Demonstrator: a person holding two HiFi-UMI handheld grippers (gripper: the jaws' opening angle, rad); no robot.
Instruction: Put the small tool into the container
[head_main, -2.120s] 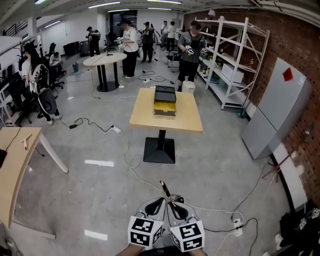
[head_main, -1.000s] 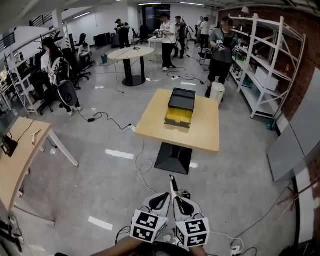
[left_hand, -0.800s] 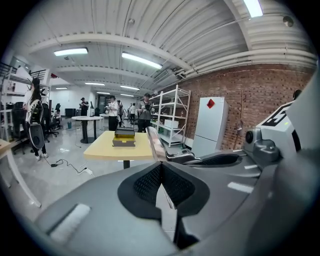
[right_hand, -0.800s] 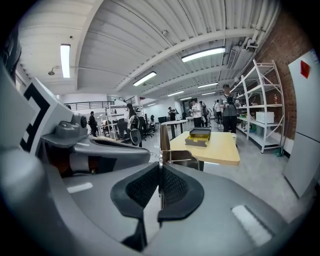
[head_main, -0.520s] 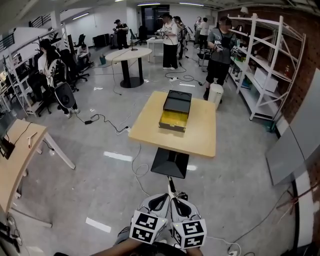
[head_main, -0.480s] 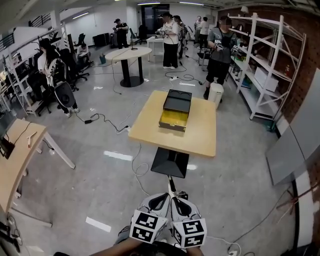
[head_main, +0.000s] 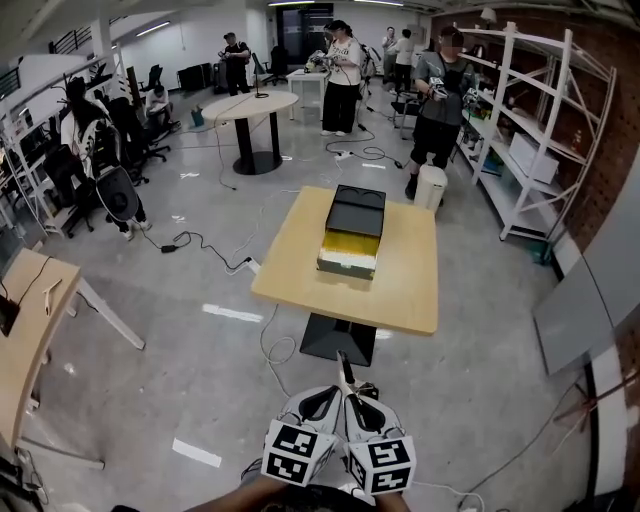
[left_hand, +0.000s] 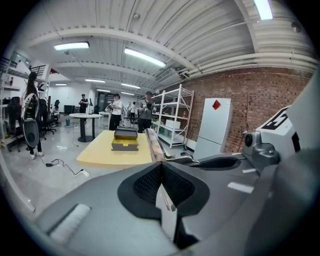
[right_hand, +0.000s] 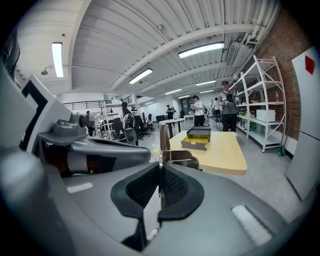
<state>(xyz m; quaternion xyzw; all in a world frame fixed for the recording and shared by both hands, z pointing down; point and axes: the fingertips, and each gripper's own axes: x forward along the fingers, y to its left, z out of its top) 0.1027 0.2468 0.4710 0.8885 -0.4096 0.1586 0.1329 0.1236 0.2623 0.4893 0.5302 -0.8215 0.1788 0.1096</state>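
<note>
The container (head_main: 352, 238) is a black box with its lid open and a yellow inside. It sits on a light wooden table (head_main: 295, 270) some way ahead; it also shows small in the left gripper view (left_hand: 125, 140) and the right gripper view (right_hand: 198, 136). At the bottom of the head view my left gripper (head_main: 326, 396) and right gripper (head_main: 352, 398) are pressed side by side. Both have their jaws closed. The small tool (head_main: 344, 368), a thin metal strip, sticks forward from the right gripper's jaws (right_hand: 163, 137). It also shows right at the left gripper's tip (left_hand: 151, 145).
Cables (head_main: 268, 350) trail over the grey floor around the table's black foot (head_main: 336, 338). A white bin (head_main: 430, 186), metal shelving (head_main: 520, 120) and a grey cabinet (head_main: 590, 290) line the right. Several people stand at the back. A wooden desk (head_main: 25, 330) stands at left.
The table and container have come closer and lower in the head view. Both grippers stay shut and together, with the tool still pointing forward.
</note>
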